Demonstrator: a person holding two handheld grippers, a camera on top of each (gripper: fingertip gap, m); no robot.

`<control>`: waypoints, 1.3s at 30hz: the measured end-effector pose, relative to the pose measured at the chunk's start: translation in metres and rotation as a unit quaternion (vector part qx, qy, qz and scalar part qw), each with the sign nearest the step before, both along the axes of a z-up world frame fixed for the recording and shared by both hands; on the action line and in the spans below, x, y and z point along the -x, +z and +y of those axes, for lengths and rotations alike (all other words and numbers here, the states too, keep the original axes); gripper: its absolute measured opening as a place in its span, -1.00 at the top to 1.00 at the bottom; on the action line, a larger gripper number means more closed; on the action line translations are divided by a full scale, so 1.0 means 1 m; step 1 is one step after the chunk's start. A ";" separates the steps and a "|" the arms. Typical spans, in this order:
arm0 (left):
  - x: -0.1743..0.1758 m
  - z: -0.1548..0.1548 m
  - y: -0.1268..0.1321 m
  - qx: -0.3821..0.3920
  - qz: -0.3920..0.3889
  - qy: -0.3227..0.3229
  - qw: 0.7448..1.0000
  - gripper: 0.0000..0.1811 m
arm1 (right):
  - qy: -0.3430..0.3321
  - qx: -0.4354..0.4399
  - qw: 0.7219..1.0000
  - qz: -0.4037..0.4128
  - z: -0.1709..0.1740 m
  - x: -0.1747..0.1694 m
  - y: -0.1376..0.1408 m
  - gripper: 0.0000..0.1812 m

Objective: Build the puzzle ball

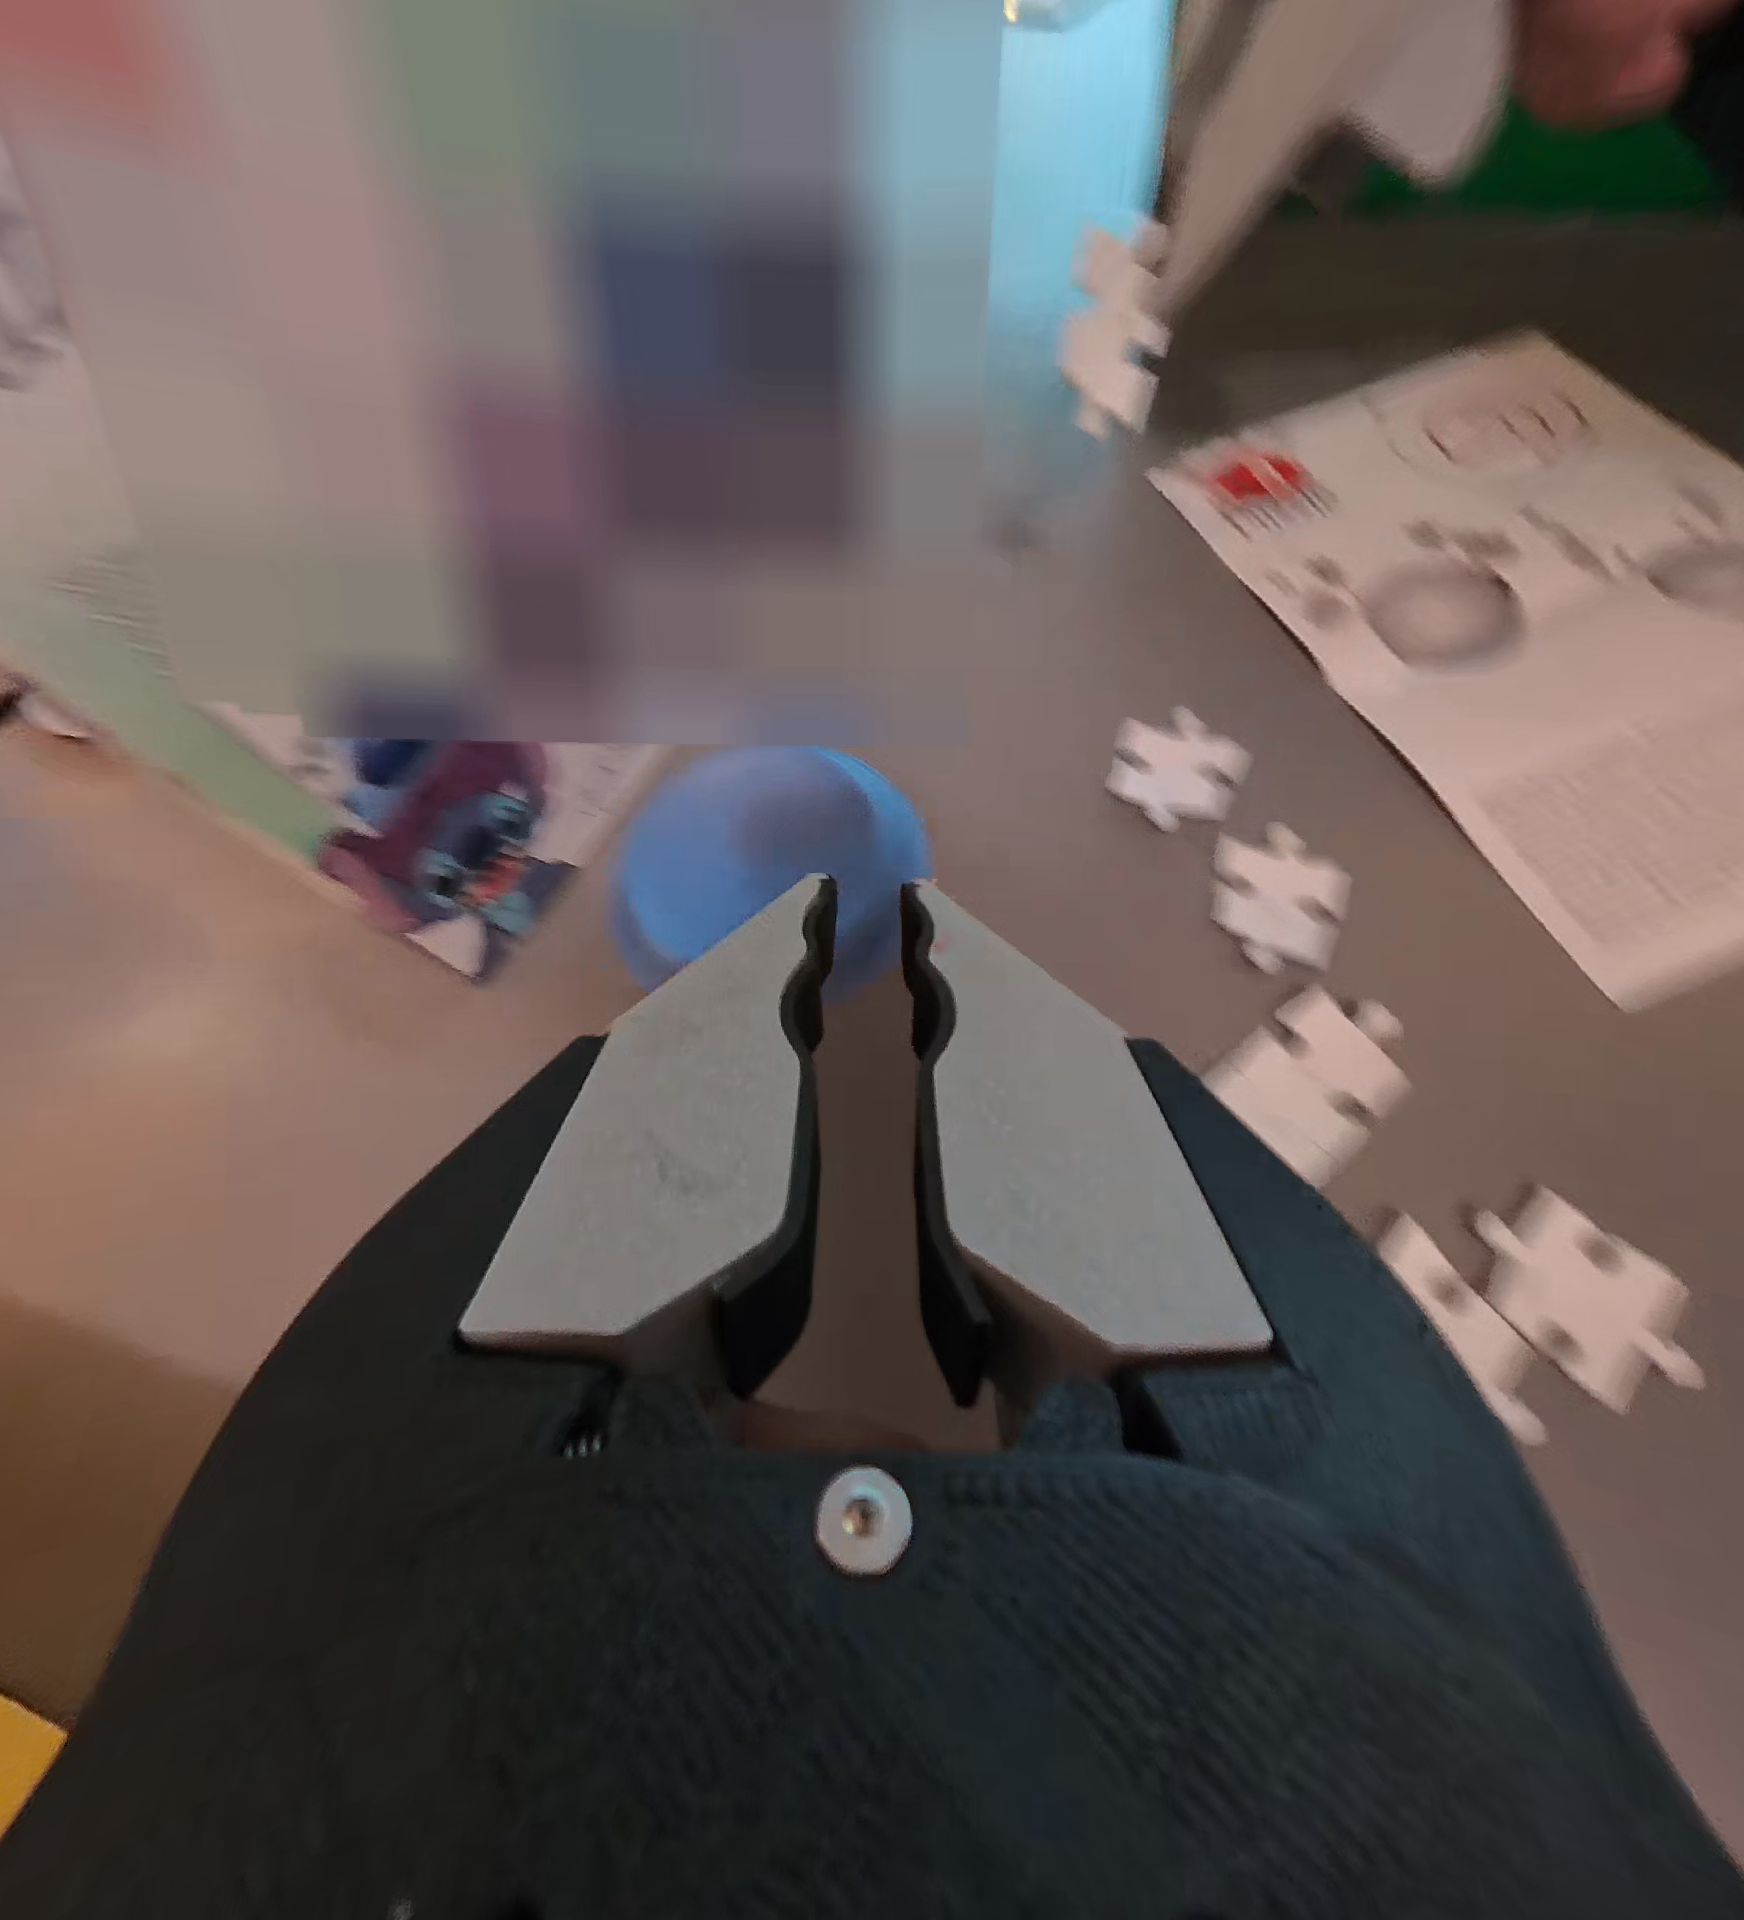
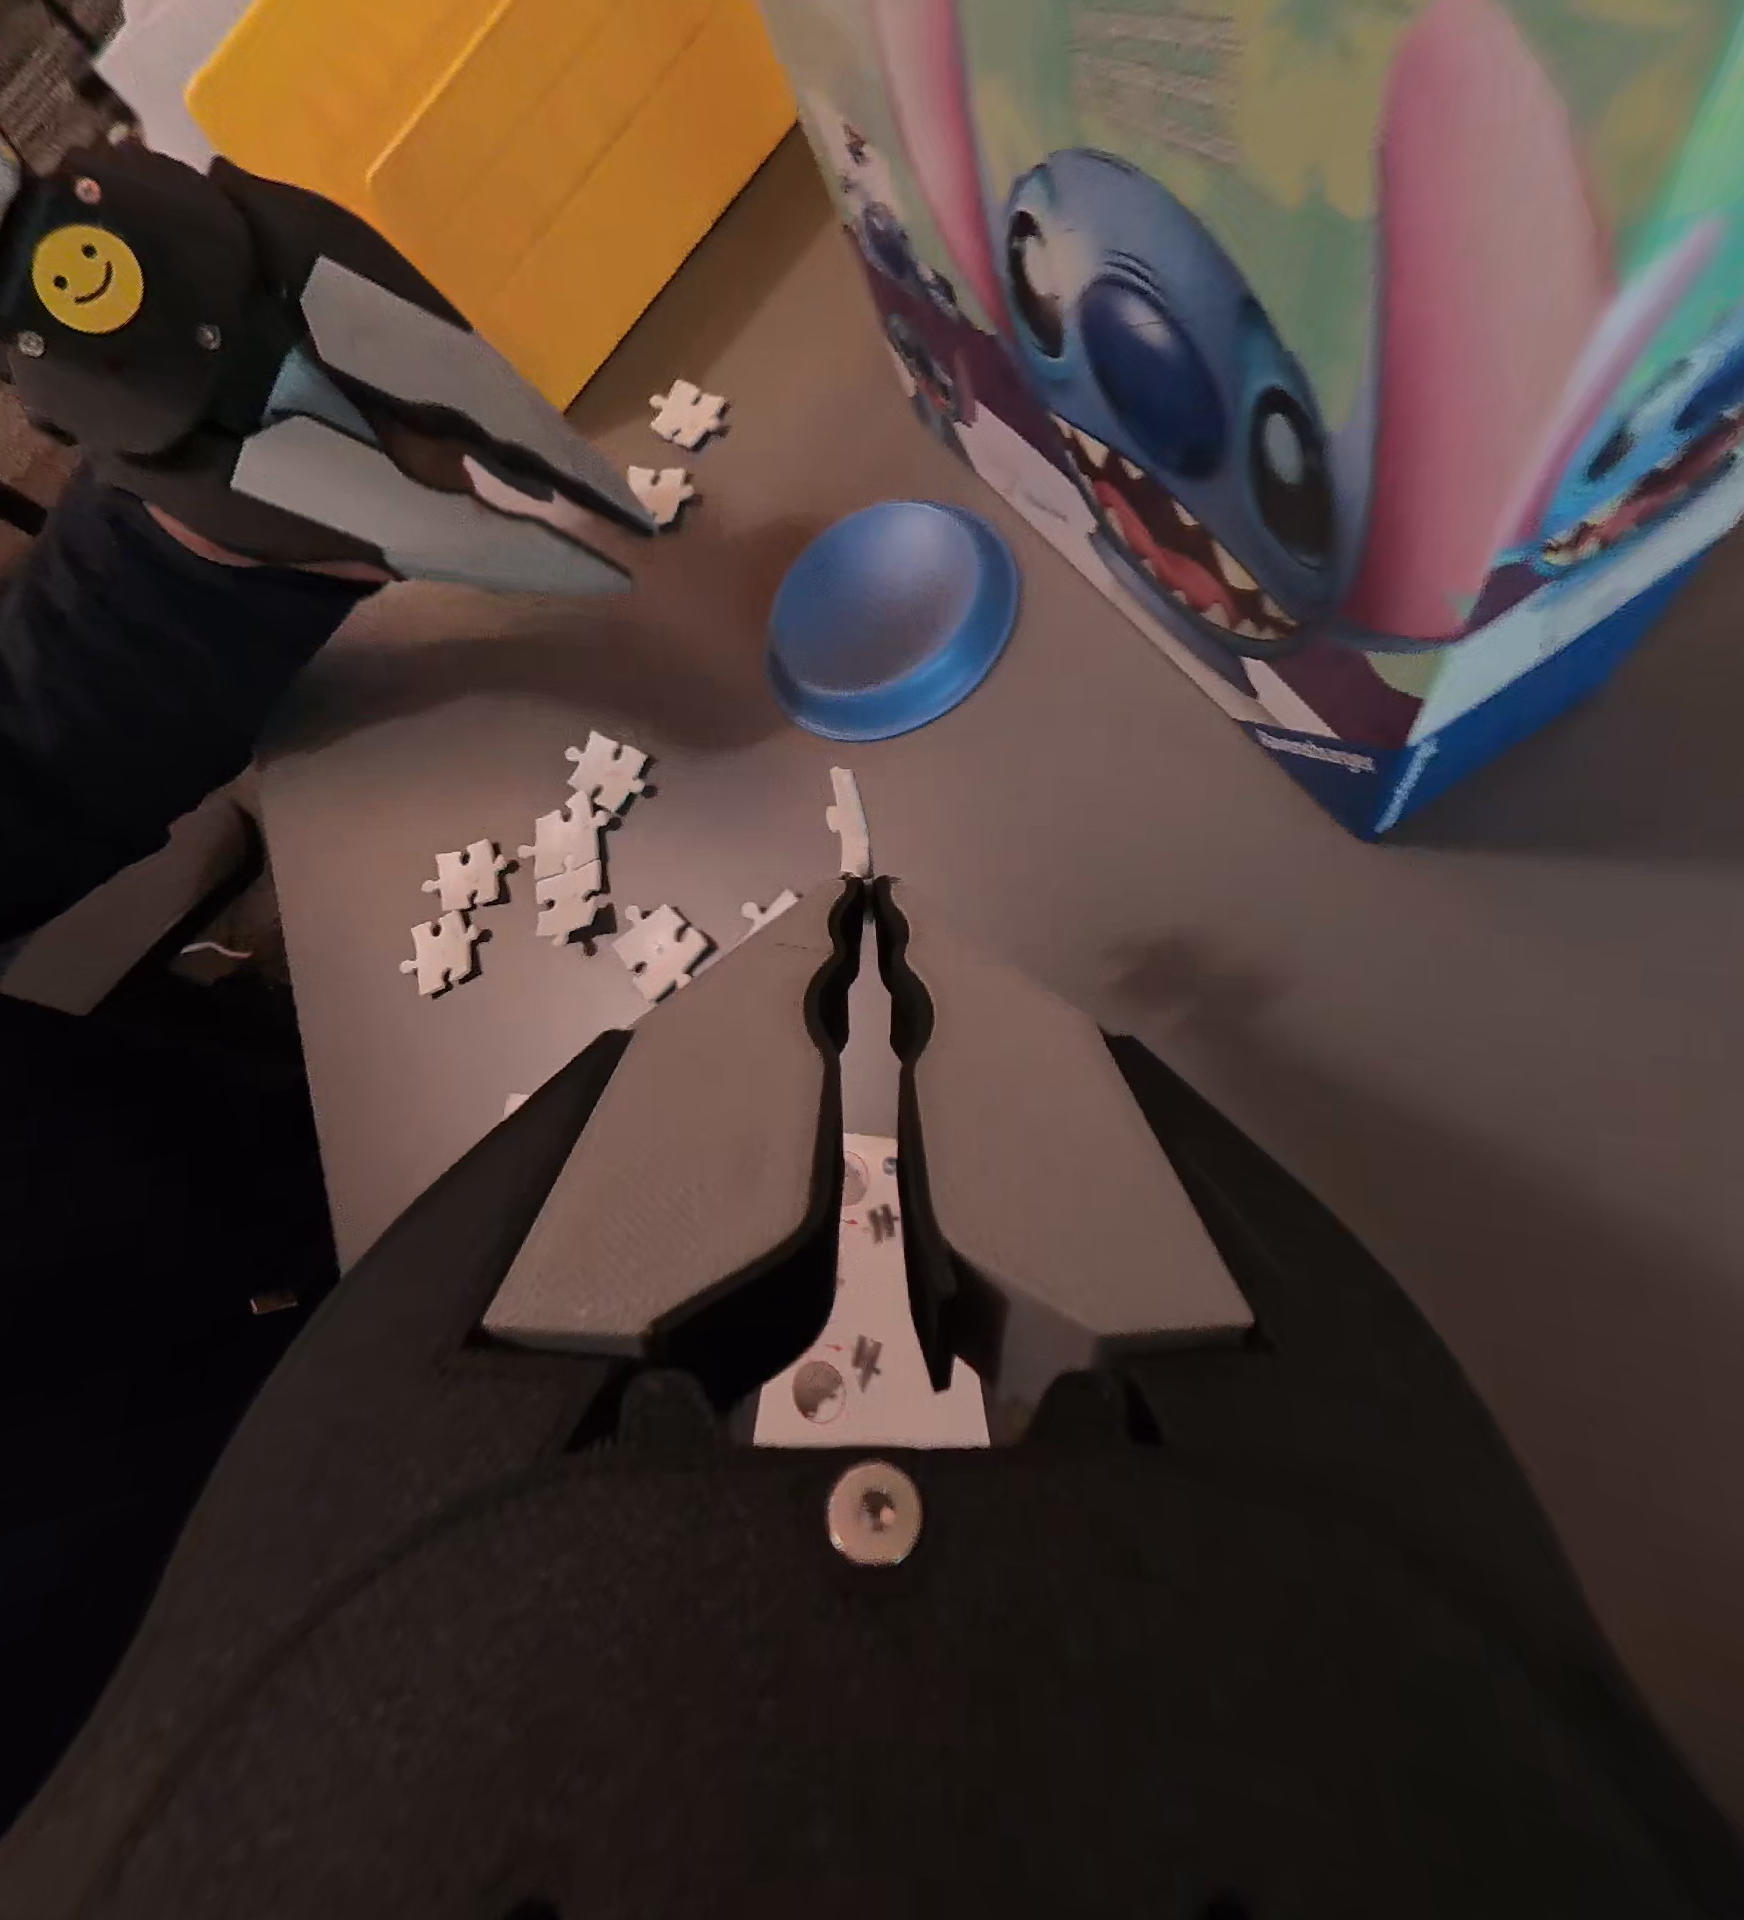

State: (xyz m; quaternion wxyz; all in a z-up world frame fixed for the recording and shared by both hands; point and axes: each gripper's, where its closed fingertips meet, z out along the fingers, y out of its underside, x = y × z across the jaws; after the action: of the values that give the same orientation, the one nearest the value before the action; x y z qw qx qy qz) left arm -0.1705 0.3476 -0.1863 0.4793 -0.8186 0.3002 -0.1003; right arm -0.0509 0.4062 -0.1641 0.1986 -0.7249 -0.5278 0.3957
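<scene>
My right gripper is shut on a white puzzle piece and holds it edge-on above the grey table, just short of the blue dome-shaped stand. In the left wrist view the same piece hangs from the right gripper at the top right. My left gripper is empty, its jaws a narrow gap apart, and hovers just before the blue stand. It also shows at the upper left of the right wrist view. Several loose white pieces lie on the table, blurred in the left wrist view.
The picture-printed puzzle box stands right behind the stand. A yellow box is at the far side. A printed instruction sheet lies on the table beyond the loose pieces. Two more pieces lie near the yellow box. The left gripper's tips are roughly 15 cm from the right gripper's.
</scene>
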 end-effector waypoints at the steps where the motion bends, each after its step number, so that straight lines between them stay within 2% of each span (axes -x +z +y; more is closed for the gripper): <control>1: 0.004 0.007 0.002 -0.007 -0.008 0.011 1.000 0.89 | -0.005 0.001 1.000 0.002 0.003 -0.003 -0.001 1.00; 4: 0.016 0.019 -0.005 -0.020 -0.022 0.044 0.999 0.89 | -0.016 0.000 1.000 0.008 0.011 -0.008 -0.003 1.00; 6: 0.021 0.018 -0.016 -0.006 -0.022 0.056 0.998 0.89 | -0.019 0.005 1.000 0.018 0.013 -0.009 -0.002 1.00; 9: 0.025 0.014 -0.018 -0.012 -0.025 0.062 0.998 0.91 | -0.018 0.009 0.999 0.030 0.012 -0.009 0.000 1.00; 14: 0.023 0.014 -0.014 -0.009 -0.045 0.066 0.997 0.91 | -0.022 0.009 0.999 0.038 0.013 -0.007 0.000 1.00; 26: 0.015 0.011 -0.027 -0.006 -0.011 0.058 0.998 0.91 | -0.034 0.001 0.998 0.047 0.016 -0.004 -0.002 1.00; 39: 0.014 0.010 -0.026 -0.008 -0.007 0.058 0.998 0.91 | -0.038 0.000 0.998 0.047 0.017 -0.002 -0.004 1.00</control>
State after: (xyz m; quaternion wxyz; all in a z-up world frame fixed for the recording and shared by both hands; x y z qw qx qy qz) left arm -0.1843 0.3574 -0.2126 0.4927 -0.8300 0.2500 -0.0761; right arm -0.0488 0.4234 -0.1683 0.2385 -0.7248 -0.4900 0.4216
